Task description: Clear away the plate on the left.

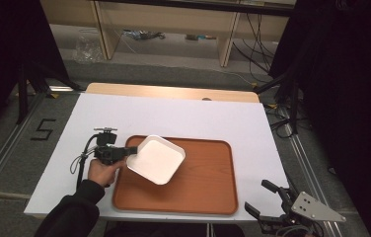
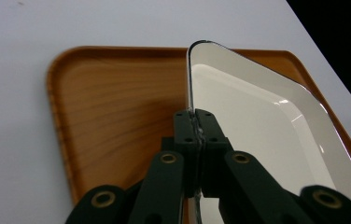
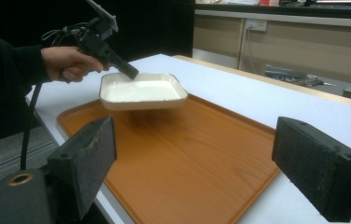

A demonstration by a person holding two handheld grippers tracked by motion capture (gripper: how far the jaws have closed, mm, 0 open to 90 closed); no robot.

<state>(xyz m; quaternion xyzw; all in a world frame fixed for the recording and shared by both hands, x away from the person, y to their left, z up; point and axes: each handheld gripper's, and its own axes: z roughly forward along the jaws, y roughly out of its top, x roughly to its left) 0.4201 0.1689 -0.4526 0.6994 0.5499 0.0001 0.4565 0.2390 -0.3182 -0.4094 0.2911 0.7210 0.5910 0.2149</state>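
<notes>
White table: wooden far edge exposed; near edge partly cut off by the bottom of the high view.

Wooden tray: lies flat on the table's near half. Its left rim is partly covered by the dish and left gripper.

White square dish: held over the tray's left end, level and clear of the tray surface — the right gripper view shows a gap and shadow beneath it. Contents cannot be made out.

Left gripper: jaws clamped together on the dish's near-left rim, seen plainly in the left gripper view. The person's left hand grips its handle; the sleeve is cut off below.

Right gripper: jaws wide apart, holding nothing, off the table's near right corner — body partly out of frame.
</notes>
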